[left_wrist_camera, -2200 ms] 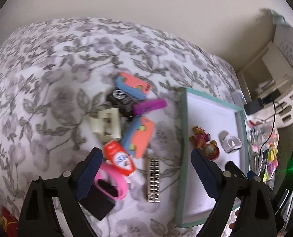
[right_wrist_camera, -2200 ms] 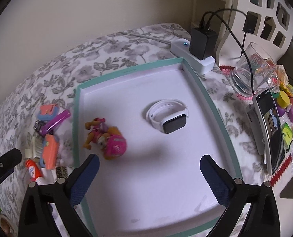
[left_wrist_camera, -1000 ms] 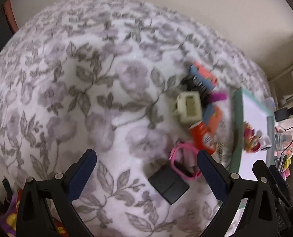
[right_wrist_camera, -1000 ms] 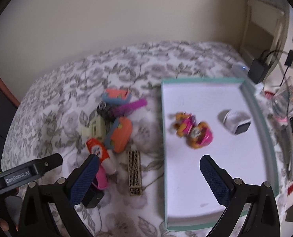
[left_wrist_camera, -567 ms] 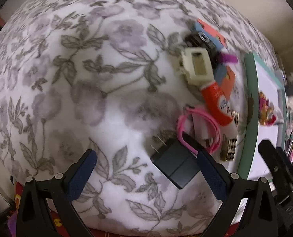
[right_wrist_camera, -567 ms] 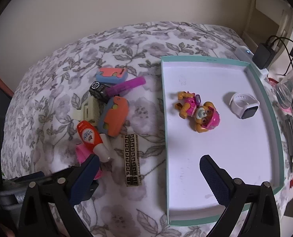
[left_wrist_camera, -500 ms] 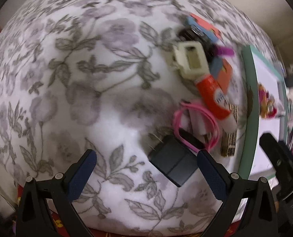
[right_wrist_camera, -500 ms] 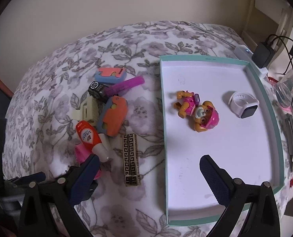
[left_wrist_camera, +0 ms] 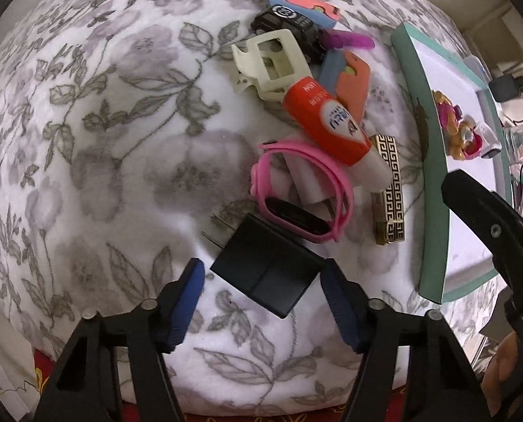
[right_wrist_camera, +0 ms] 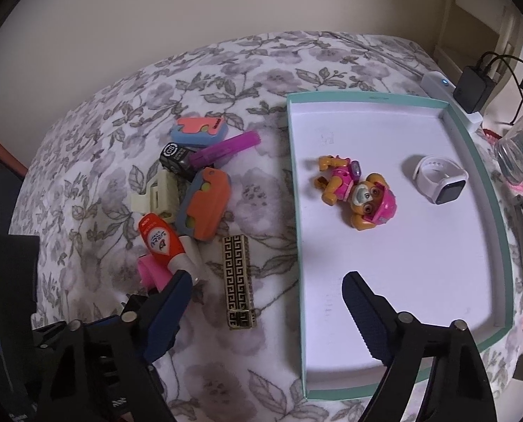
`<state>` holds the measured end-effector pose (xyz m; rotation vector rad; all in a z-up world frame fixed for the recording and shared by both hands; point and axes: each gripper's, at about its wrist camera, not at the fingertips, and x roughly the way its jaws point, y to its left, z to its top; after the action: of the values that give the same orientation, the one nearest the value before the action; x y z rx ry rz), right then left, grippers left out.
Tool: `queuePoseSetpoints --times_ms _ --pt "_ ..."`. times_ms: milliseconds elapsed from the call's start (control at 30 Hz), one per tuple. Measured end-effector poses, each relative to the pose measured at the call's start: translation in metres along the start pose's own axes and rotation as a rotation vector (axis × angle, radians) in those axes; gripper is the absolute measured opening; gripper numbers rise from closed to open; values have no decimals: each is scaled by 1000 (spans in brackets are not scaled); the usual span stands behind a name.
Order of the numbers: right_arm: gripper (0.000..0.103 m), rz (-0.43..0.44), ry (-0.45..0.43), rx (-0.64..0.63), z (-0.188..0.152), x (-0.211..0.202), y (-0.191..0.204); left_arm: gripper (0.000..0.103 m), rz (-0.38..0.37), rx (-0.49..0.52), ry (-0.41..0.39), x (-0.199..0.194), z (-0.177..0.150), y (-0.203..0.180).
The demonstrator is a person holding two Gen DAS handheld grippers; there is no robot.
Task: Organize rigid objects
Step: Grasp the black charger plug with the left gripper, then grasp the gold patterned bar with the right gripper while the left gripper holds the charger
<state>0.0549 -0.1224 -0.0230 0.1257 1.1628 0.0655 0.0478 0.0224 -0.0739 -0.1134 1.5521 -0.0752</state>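
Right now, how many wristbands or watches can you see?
2. The white watch lies in the teal tray, right of the toy pup. The pink band lies on the blanket, under the glue tube. Others may be hidden.

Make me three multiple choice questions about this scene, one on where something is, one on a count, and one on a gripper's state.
1. Where is the white smartwatch?
A. In the teal tray
B. On the floral cloth
C. In a gripper

2. How many things lie in the tray?
A. One
B. Two
C. Four

3. What is the left gripper doing?
A. Shut on the glue bottle
B. Open around the black charger
C. Shut and empty

Answers:
1 A, it lies inside the rim.
2 B, only the smartwatch and the toy pup.
3 B, its fingers flank the charger with gaps either side.
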Motion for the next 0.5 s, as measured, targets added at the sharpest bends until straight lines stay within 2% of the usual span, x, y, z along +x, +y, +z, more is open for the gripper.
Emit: queuePoseSetpoints --times_ms 200,500 --pt "67 15 14 -39 -2 5 9 63 9 2 -7 3 0 -9" --pt "57 13 69 -88 -8 22 21 63 6 -100 -21 -2 4 20"
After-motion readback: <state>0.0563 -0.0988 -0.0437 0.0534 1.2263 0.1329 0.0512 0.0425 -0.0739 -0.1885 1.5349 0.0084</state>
